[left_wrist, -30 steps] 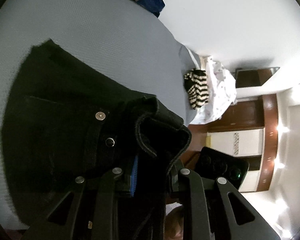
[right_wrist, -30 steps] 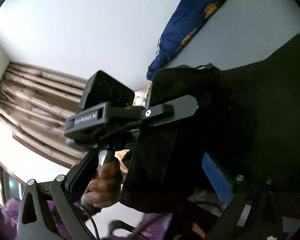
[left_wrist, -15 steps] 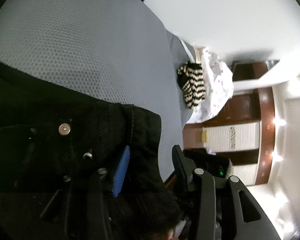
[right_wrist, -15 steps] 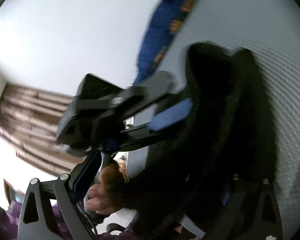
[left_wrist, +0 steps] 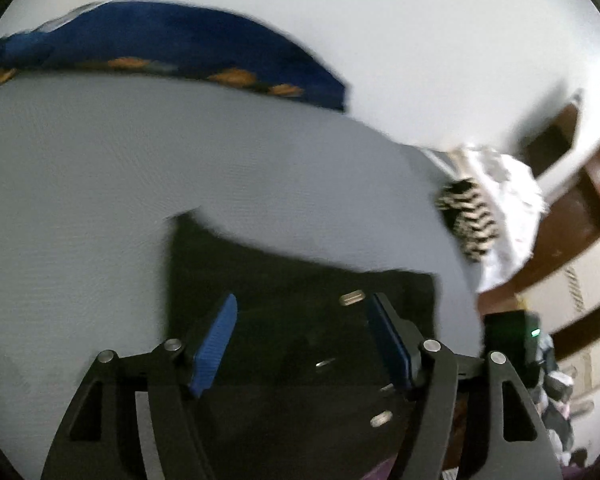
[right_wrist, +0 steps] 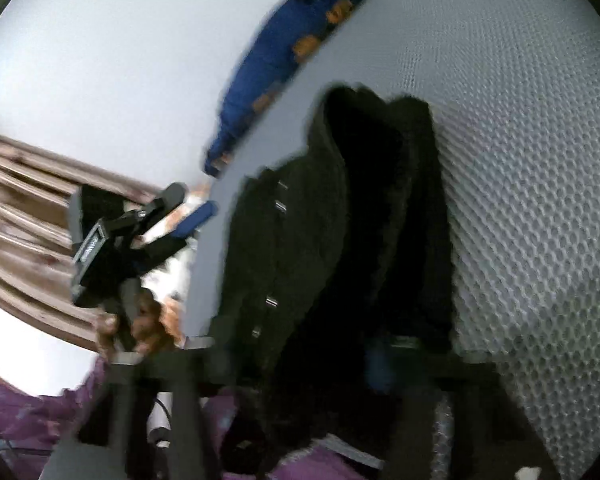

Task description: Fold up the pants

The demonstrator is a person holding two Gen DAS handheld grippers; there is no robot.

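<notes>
Left wrist view: left tongs (left_wrist: 302,334) spread wide, blue pads (left_wrist: 214,346) well apart, nothing between them — only hovering above the black pants (left_wrist: 300,292). Pants lying flat on the pale grey bed (left_wrist: 100,168), folded into a dark block, metal buttons (left_wrist: 352,298) showing near the right pad. Blue pillow with orange print (left_wrist: 180,46) along the far edge of the bed, against the white wall (left_wrist: 420,40). Striped black-and-white garment (left_wrist: 470,216) at the bed's right corner, lying on a white cloth (left_wrist: 508,208). Brown wooden furniture (left_wrist: 572,208) beyond.

Right wrist view: much motion blur. Right tongs (right_wrist: 300,364) low in the frame, dark and smeared, pants (right_wrist: 340,240) bunched in a thick fold running down between the fingers — whether clamped on the cloth or merely around it, cannot tell. Row of small metal rivets (right_wrist: 280,204) down the pants' left side. Honeycomb-textured bedsheet (right_wrist: 520,160) to the right. Left tongs (right_wrist: 188,216) seen from the side at left, off the pants, jaws parted, held by a hand (right_wrist: 140,324). Blue pillow (right_wrist: 296,52) above, brown curtains (right_wrist: 24,200) at far left, purple fabric (right_wrist: 28,412) along the bottom edge.
</notes>
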